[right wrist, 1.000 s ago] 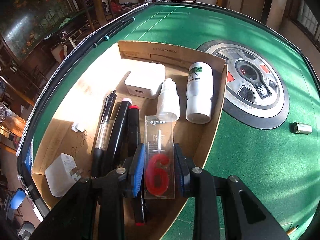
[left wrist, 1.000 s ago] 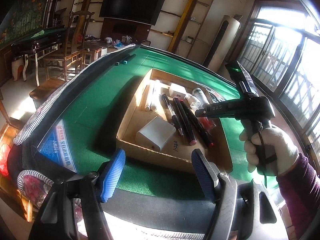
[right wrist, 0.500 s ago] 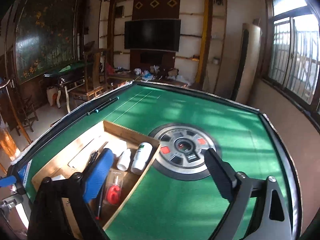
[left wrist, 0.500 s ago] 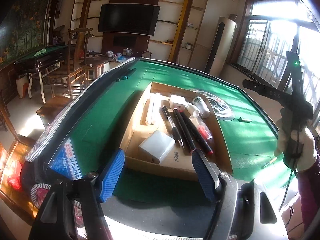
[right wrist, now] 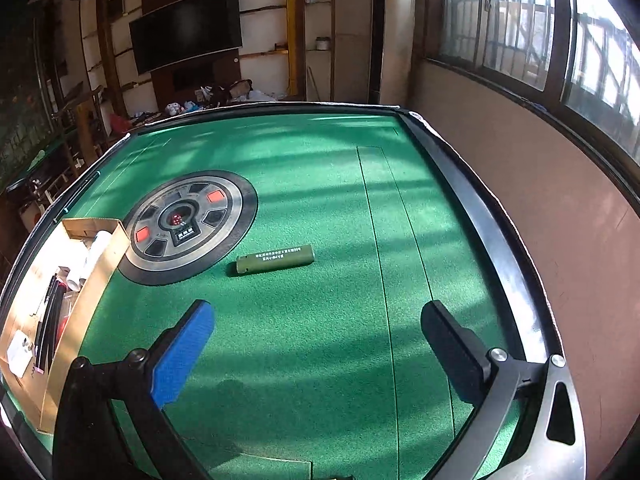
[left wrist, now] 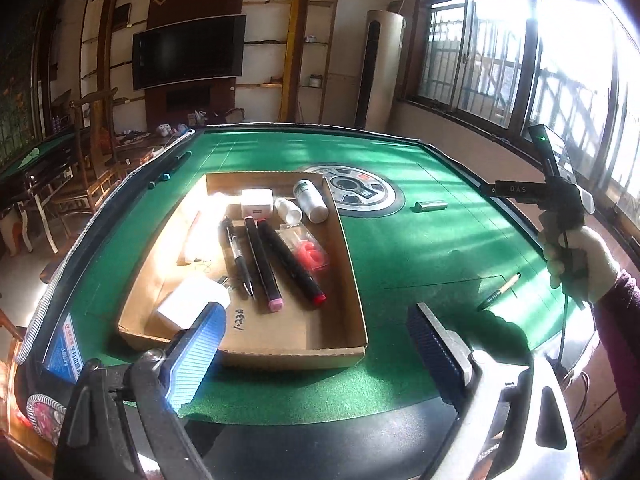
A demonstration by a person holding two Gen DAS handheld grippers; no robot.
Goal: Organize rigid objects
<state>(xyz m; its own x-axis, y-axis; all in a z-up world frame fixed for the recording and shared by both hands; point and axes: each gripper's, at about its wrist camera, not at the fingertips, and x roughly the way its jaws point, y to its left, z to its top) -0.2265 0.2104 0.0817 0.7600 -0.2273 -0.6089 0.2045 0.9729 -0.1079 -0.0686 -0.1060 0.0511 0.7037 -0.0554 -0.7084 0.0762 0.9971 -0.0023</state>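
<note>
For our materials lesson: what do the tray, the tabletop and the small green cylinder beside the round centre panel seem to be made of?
Tray: brown cardboard, matte, with raw folded walls and handwriting on its floor.
Tabletop: green felt-like cloth, with a fuzzy nap and no shine.
Green cylinder: probably plastic or painted metal; smooth olive surface with a slight sheen and printed white text.

Open green felt around the lone lighter.
</note>
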